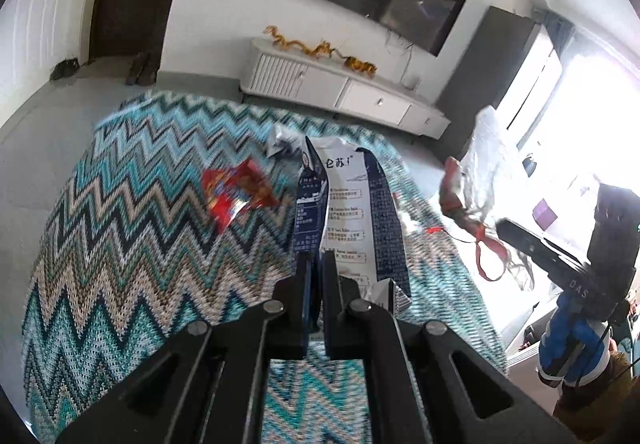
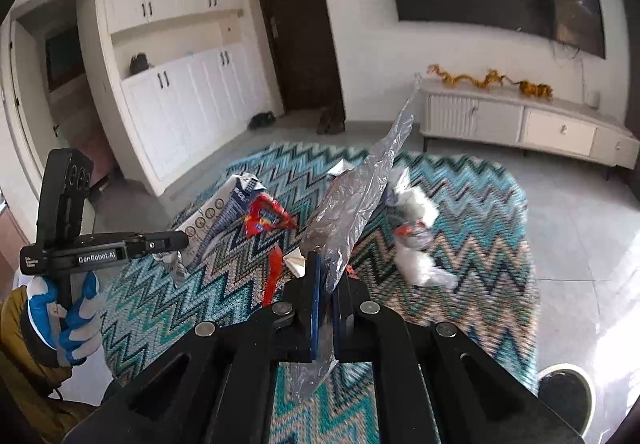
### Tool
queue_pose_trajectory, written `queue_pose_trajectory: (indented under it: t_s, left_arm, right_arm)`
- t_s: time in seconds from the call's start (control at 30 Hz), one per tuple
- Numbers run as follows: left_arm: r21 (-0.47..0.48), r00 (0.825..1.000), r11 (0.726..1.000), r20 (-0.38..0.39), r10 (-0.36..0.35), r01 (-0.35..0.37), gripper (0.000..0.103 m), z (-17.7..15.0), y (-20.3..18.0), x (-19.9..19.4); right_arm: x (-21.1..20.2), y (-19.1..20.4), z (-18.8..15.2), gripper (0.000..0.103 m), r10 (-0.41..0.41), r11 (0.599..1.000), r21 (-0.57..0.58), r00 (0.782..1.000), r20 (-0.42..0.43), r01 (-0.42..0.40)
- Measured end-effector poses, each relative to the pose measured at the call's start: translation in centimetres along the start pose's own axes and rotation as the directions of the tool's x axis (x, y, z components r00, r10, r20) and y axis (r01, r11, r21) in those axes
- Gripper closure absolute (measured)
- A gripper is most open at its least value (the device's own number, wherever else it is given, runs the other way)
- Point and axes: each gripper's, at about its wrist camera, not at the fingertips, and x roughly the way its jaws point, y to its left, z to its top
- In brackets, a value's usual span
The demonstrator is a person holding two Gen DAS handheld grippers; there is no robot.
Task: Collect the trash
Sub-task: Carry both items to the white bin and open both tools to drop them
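Observation:
My left gripper [image 1: 316,264] is shut on the edge of a flattened blue and white milk carton [image 1: 348,204], held above the rug. In the right wrist view the same gripper [image 2: 180,240] and carton [image 2: 224,212] are at the left. My right gripper [image 2: 326,268] is shut on a crumpled clear plastic wrapper [image 2: 360,196] that stands up from its fingers. From the left wrist view that wrapper [image 1: 480,172] hangs with a red strip [image 1: 488,256] below it. On the rug lie a red snack wrapper [image 1: 236,192], a silver scrap [image 1: 280,142] and a white crumpled wad [image 2: 416,236].
A zigzag teal rug [image 1: 140,224] covers the grey tiled floor. A low white TV cabinet [image 2: 540,124] stands along the far wall under a dark screen. A dark door with shoes [image 2: 330,120] is behind. Blue and white gloved hands [image 2: 68,320] hold the grippers. A dark round object [image 2: 564,392] sits bottom right.

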Motion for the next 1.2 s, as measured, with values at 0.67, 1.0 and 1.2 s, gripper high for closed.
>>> queue_pose_trajectory:
  t_s: [0.67,1.0,1.2]
  left_arm:
    - [0.329,0.945,0.906,-0.273,-0.179,0.267,0.099,0.3,-28.5,13.5]
    - [0.395,0.869,0.856,-0.480,-0.116,0.333,0.098,-6.2,-40.6,26.4]
    - [0.374,0.855,0.874,-0.512,-0.084,0.309,0.097,-8.3,-42.6,31.5]
  right_arm:
    - [-12.1,-21.5,-16.2,0.098,-0.330,0.857,0.391,0.940,-0.084,0.336]
    - [-8.6,-30.9,-23.1,0.094,-0.321,0.772,0.492,0.916,-0.242,0.401]
    - [-5.9,-33.8,-24.8,0.094,-0.298,0.748,0.528,0.914,-0.276,0.403]
